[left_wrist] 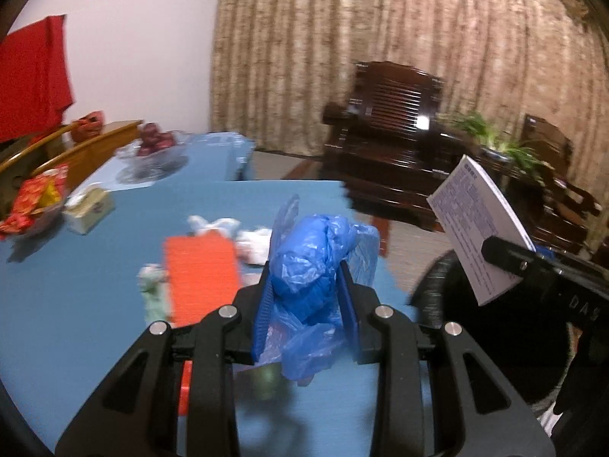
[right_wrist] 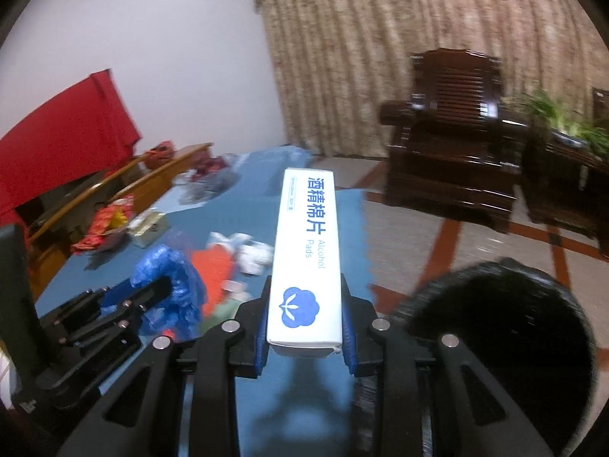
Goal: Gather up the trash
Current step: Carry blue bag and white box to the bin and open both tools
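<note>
My left gripper [left_wrist: 306, 278] is shut on a crumpled blue plastic bag [left_wrist: 312, 262] and holds it above the blue table [left_wrist: 95, 304]; the bag also shows in the right wrist view [right_wrist: 171, 285]. My right gripper [right_wrist: 304, 304] is shut on a white alcohol pads box [right_wrist: 306, 255], which also shows at the right of the left wrist view [left_wrist: 479, 228]. A black round bin [right_wrist: 502, 327] stands just off the table's right edge, below the box. More trash lies on the table: an orange packet [left_wrist: 201, 278], white crumpled paper [left_wrist: 251, 243] and a pale green wrapper [left_wrist: 154, 293].
A tissue box [left_wrist: 89, 207], a bowl of red-wrapped snacks [left_wrist: 34, 202] and a glass fruit bowl [left_wrist: 152, 152] stand at the table's far left. Dark wooden armchairs [left_wrist: 392, 144] and a potted plant [left_wrist: 495, 141] stand on the floor beyond, before a curtain.
</note>
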`<state>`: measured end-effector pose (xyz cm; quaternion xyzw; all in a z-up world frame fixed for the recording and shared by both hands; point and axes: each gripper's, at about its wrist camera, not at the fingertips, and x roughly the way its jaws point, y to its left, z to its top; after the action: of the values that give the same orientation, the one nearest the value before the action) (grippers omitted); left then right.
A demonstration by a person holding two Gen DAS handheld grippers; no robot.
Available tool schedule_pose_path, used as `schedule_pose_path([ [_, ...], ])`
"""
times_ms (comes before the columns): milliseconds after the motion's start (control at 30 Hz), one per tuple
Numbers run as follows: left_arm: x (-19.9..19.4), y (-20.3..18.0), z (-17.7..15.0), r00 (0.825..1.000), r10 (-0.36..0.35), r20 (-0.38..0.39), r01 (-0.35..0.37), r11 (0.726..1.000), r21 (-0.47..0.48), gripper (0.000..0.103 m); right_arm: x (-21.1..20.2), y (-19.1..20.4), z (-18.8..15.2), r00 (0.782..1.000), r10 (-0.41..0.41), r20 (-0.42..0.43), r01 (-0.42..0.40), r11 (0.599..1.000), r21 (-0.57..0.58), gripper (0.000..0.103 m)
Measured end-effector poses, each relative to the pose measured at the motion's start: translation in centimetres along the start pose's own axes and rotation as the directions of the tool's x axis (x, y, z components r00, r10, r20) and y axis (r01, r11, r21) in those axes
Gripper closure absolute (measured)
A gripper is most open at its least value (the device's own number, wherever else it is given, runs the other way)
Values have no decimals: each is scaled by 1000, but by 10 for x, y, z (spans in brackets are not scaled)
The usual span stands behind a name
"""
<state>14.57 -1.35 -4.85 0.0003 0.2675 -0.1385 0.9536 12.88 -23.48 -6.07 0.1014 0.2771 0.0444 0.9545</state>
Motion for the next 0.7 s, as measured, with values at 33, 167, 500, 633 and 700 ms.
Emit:
schedule_pose_path([
  [33,4,-12,0,1000,-24,-4,24,1000,9,72,-4,-10,-2,1000,-18,-3,18,1000,10,73],
  [167,18,-51,-3,995,-99,-23,100,994,41,72,-13,-49,-11,995,-101,-21,102,994,44,73],
  [500,59,-148,-21,954,-279,-109,290,952,97,72,-36,-132,-48,959,-263,-101,275,952,134,73],
  [633,73,-179,-32,937,-320,-139,337,933,123,72,-43,-152,-63,946,-296,-129,314,936,158,73],
  [700,80,-188,-37,930,-332,-156,353,926,132,71,-42,-160,-66,942,-305,-142,327,930,170,73],
])
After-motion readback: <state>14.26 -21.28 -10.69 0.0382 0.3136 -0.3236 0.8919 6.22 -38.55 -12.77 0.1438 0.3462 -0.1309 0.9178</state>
